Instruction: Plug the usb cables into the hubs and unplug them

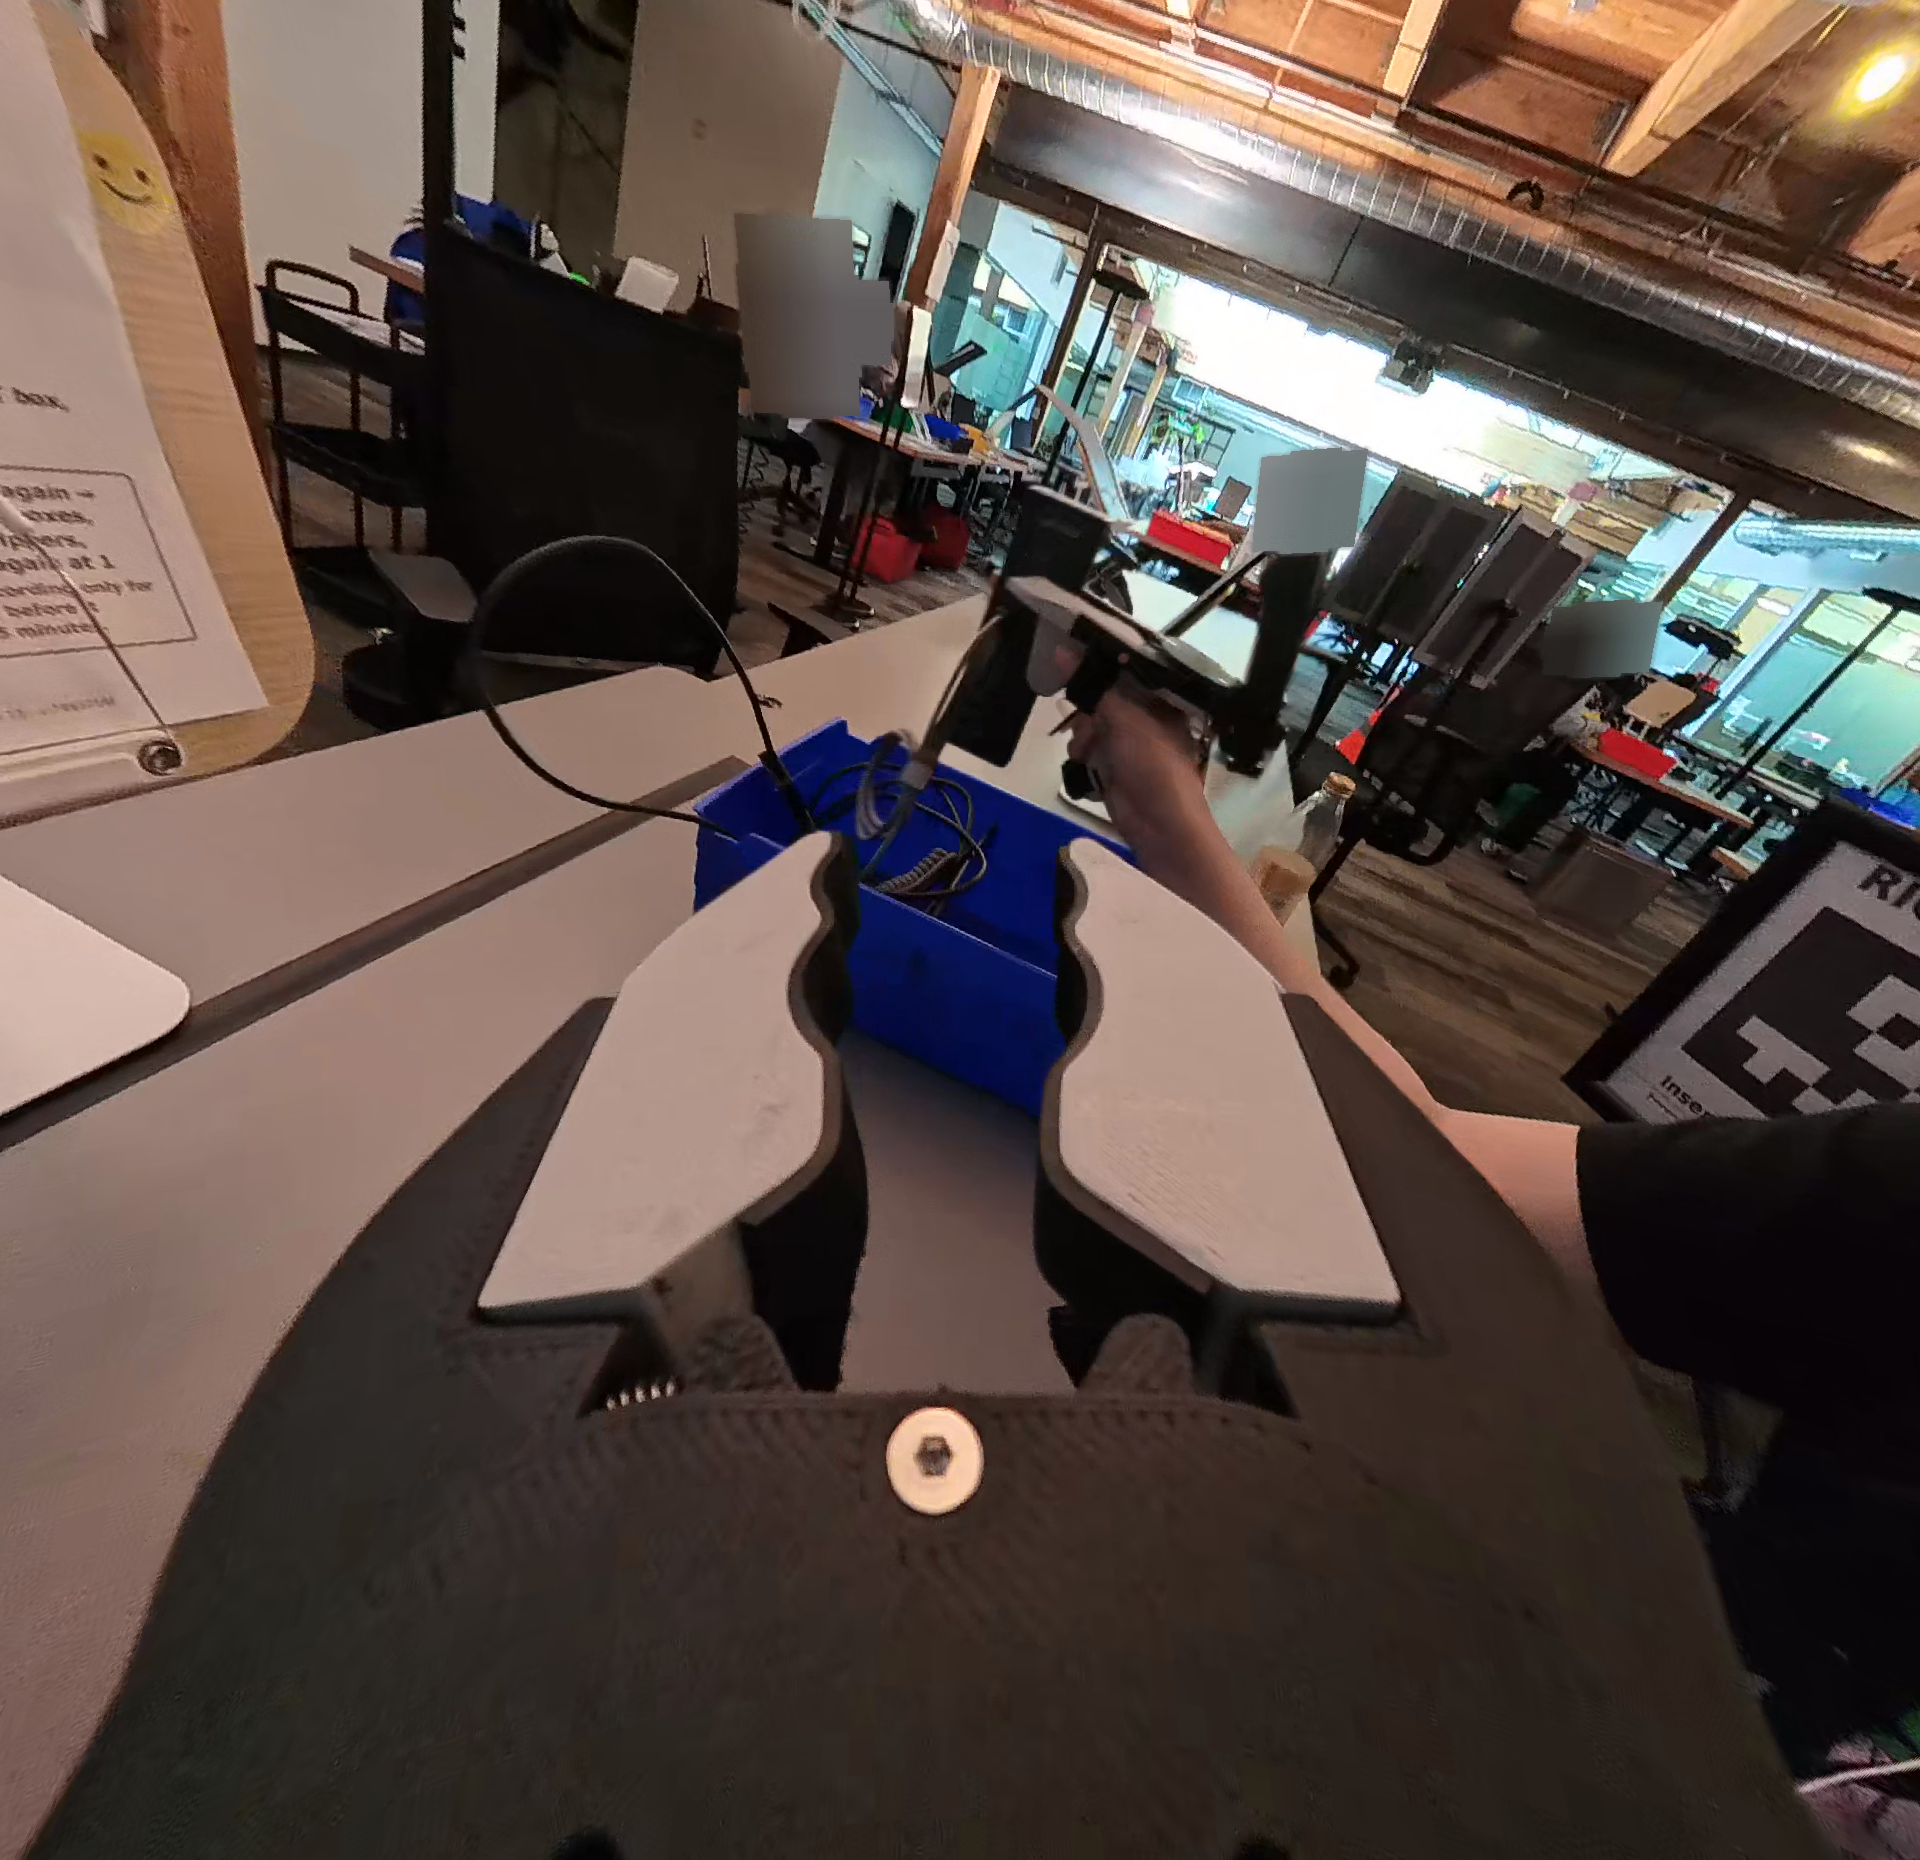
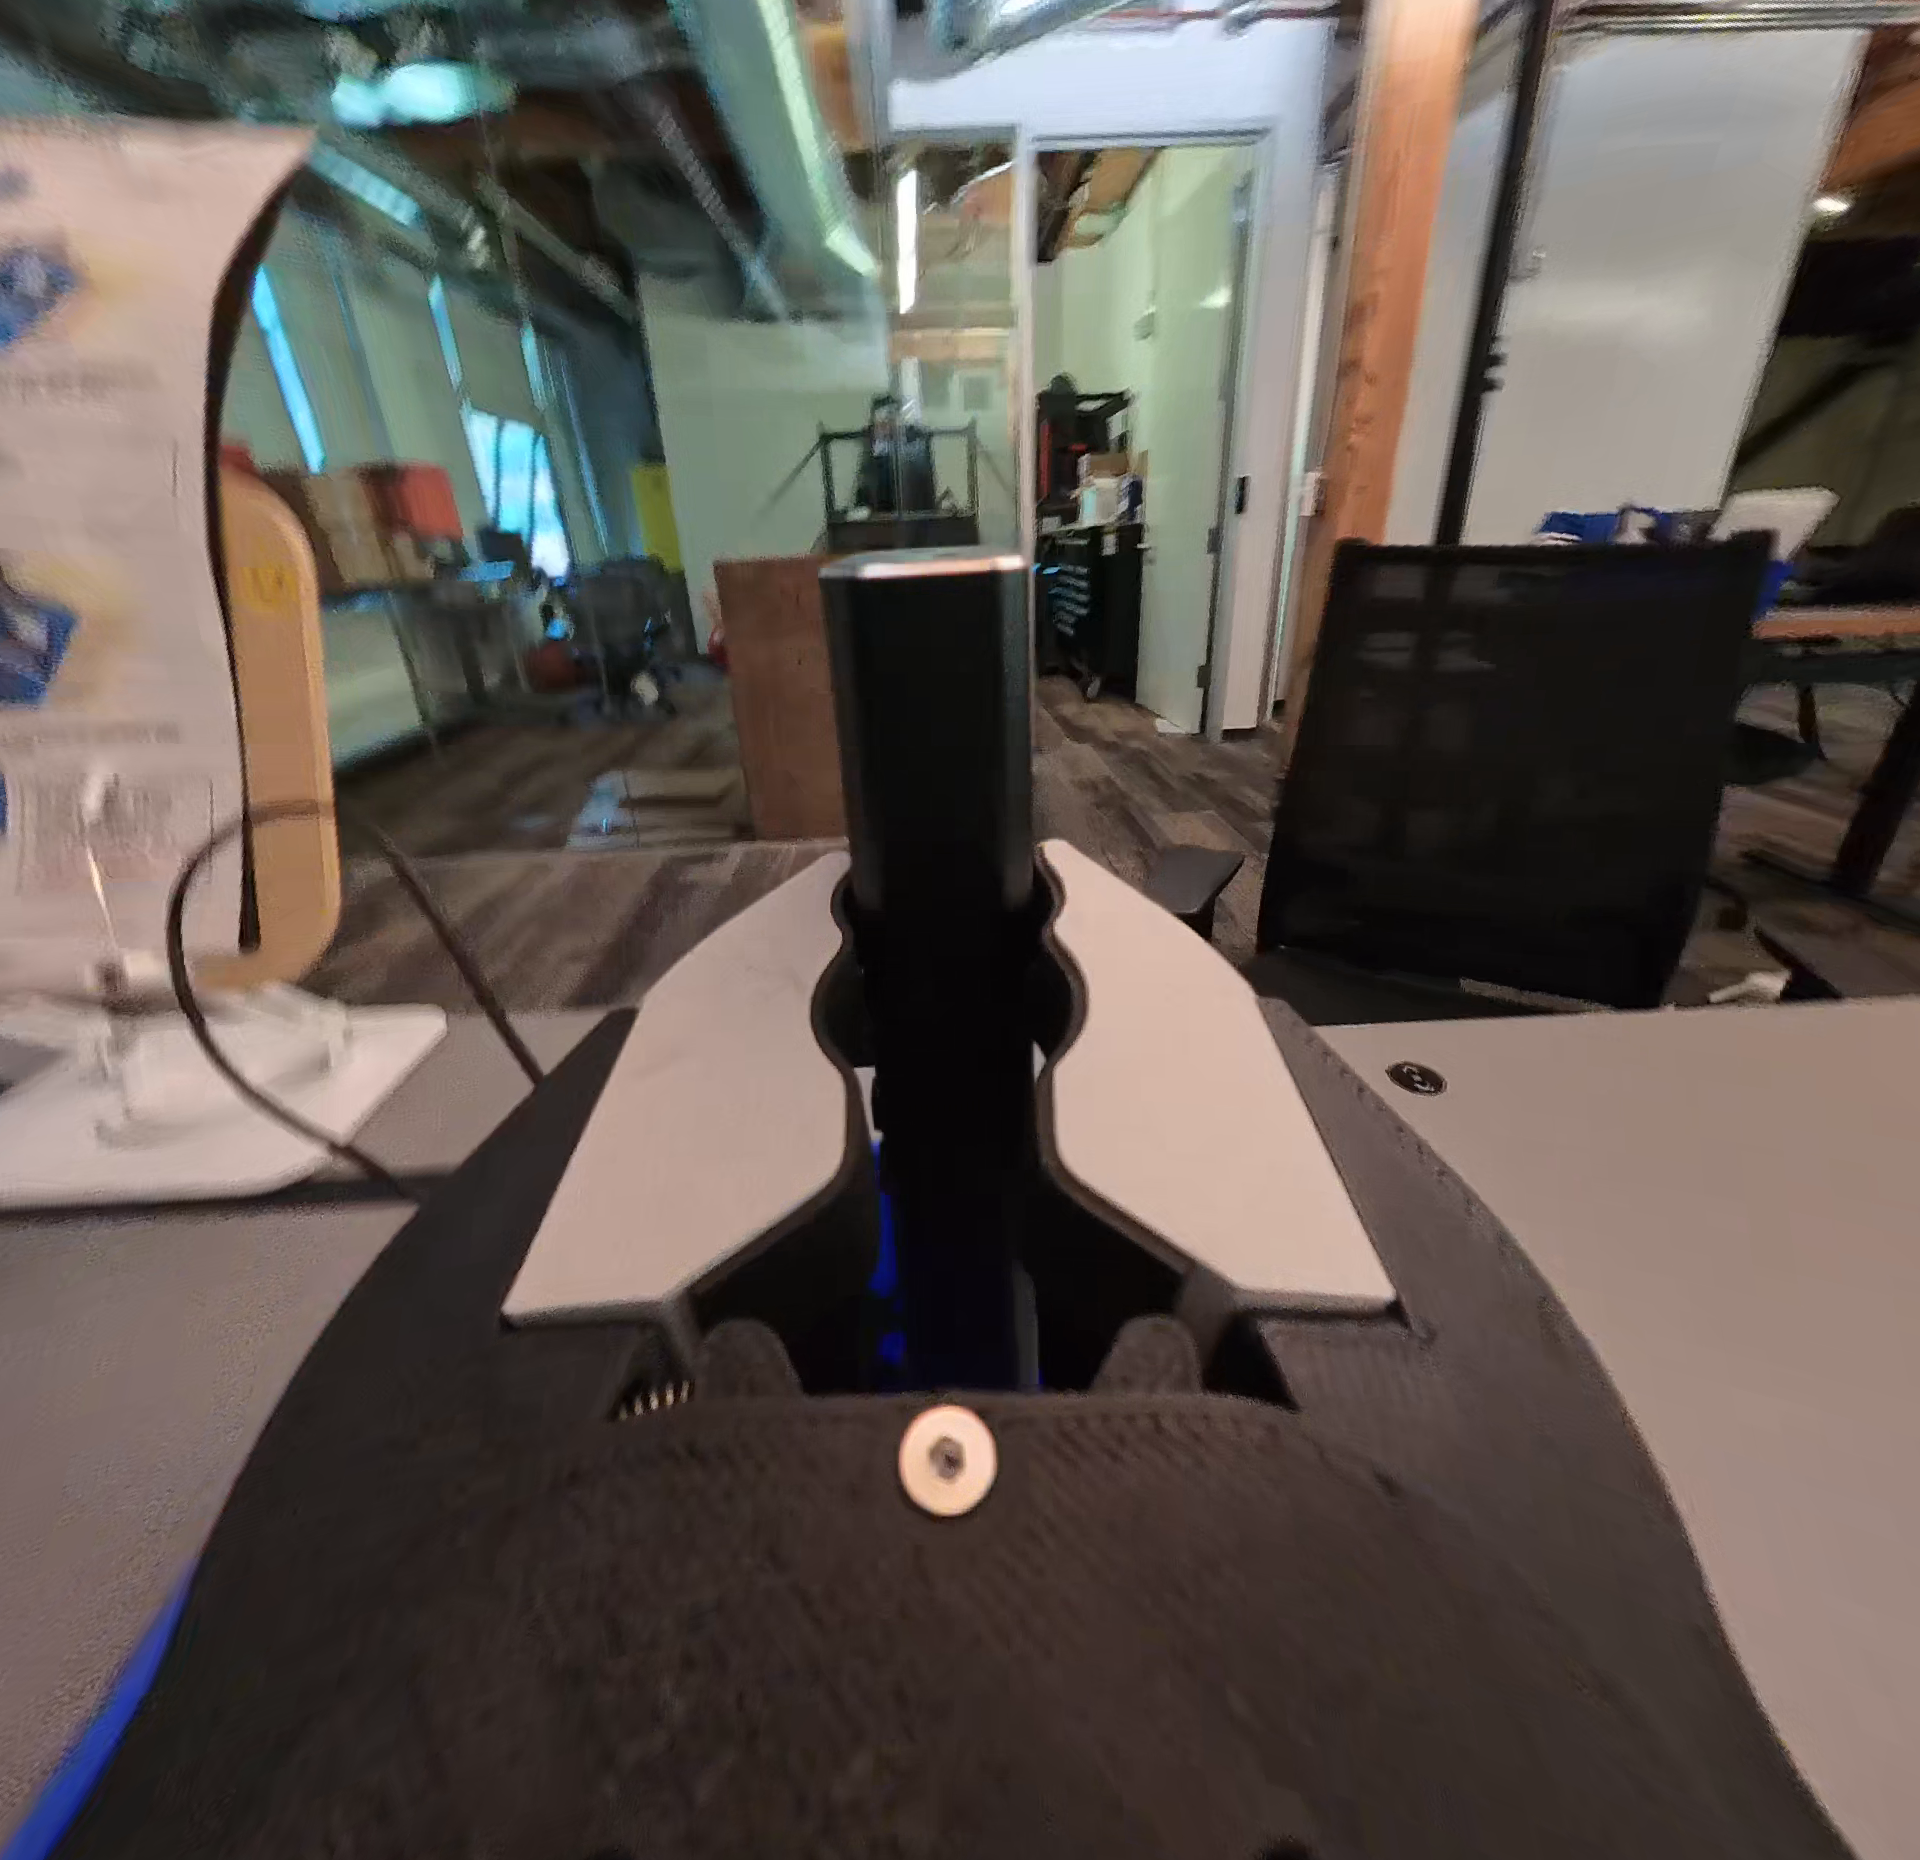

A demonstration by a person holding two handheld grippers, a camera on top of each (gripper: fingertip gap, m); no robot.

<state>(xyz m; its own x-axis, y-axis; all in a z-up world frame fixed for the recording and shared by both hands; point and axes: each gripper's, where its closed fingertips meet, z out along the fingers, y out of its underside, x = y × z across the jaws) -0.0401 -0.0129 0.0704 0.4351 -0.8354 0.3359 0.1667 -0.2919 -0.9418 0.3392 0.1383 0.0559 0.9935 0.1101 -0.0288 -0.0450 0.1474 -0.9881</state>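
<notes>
My left gripper (image 1: 951, 870) is open and empty, low over the grey table (image 1: 312, 1135), pointing at a blue bin (image 1: 966, 989). The bin holds a tangle of black USB cables (image 1: 925, 854). One black cable (image 1: 582, 563) arcs up out of the bin to the left. Beyond the bin, a hand holds my right gripper (image 1: 1049, 657) above it, with a dark hub (image 1: 992, 688) in it and a cable hanging from the hub into the bin. In the right wrist view, my right gripper (image 2: 940, 875) is shut on the long dark hub (image 2: 925, 709), which sticks out past the fingertips.
A paper sign on a stand (image 1: 73, 439) and a white base plate (image 1: 62, 989) sit at the left. A framed marker sign (image 1: 1787, 1021) and a bottle (image 1: 1320, 823) stand at the right. A black mesh chair (image 2: 1496, 771) is behind the table (image 2: 1610, 1239). Tip to tip, the grippers are about 40 cm apart.
</notes>
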